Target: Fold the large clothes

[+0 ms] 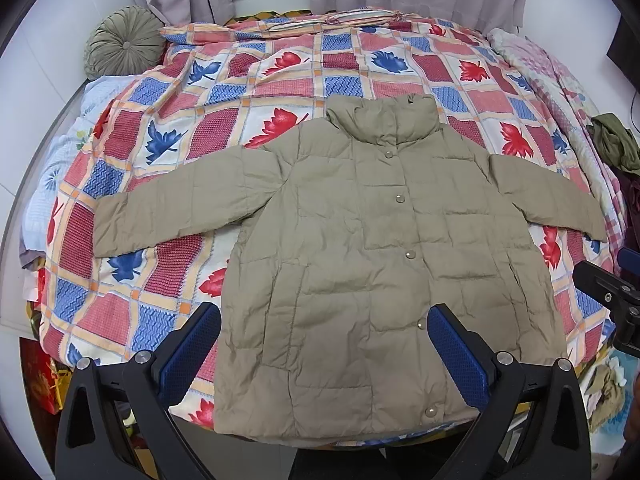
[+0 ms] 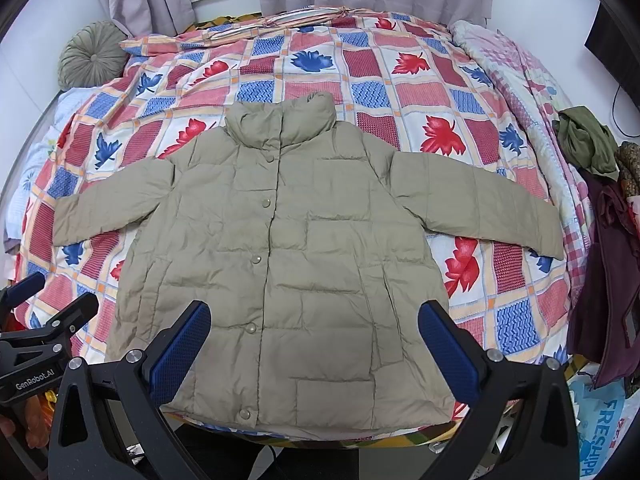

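- A khaki padded jacket [image 1: 360, 240] lies flat, sleeves spread, on the bed [image 1: 280, 76] ahead of both grippers.
- Left gripper [image 1: 324, 356] and right gripper [image 2: 314, 354] hover above its hem, jaws wide apart, empty.

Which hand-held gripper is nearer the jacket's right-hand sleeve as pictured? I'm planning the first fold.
Right. The right hand-held gripper hovers open over the jacket hem below that sleeve; the left hand-held gripper hovers open toward the opposite side.
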Action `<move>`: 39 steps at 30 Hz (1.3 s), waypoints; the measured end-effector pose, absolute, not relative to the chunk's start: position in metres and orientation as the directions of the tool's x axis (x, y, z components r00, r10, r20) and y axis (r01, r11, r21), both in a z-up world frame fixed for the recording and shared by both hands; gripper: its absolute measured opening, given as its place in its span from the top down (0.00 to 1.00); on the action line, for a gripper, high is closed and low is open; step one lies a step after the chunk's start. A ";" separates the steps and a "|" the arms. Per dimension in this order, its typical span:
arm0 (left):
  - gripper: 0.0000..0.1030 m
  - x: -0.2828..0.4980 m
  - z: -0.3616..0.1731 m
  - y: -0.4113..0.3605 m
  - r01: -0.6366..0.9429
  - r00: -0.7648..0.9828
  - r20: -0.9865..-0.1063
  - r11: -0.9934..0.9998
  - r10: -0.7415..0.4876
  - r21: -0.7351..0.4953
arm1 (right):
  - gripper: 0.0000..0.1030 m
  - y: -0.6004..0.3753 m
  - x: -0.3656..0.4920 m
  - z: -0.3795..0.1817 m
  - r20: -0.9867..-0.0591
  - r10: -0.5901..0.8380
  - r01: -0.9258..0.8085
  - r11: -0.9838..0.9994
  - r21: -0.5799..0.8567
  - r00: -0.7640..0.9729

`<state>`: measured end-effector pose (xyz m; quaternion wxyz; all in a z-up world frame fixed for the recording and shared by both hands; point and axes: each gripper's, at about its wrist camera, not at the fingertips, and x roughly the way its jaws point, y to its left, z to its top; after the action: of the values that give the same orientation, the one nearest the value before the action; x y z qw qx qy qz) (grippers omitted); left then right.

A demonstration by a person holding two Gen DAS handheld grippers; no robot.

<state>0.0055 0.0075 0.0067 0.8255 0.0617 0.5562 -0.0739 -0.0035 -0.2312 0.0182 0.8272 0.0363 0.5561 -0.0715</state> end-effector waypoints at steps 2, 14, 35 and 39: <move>0.00 0.005 0.007 0.008 0.191 0.370 -0.928 0.981 -0.053 0.020 | 0.00 -0.231 -0.004 0.019 -0.925 -0.079 0.159 0.987 -0.020 0.371; 0.00 0.006 0.007 0.008 0.191 0.371 -0.927 0.981 -0.054 0.019 | 0.00 -0.231 -0.003 0.018 -0.925 -0.079 0.157 0.987 -0.021 0.372; 0.00 0.006 0.006 0.011 0.190 0.368 -0.928 0.982 -0.061 0.011 | 0.00 -0.226 0.000 0.017 -0.926 -0.079 0.153 0.988 -0.024 0.369; 0.00 0.008 0.002 0.018 0.187 0.361 -0.930 0.982 -0.070 -0.001 | 0.00 -0.218 -0.004 0.015 -0.928 -0.077 0.155 0.988 -0.021 0.364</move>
<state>0.0079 0.0179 0.0019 0.8234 0.0524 0.5596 -0.0782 -0.0036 -0.2182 0.0154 0.8250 0.0351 0.5596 -0.0703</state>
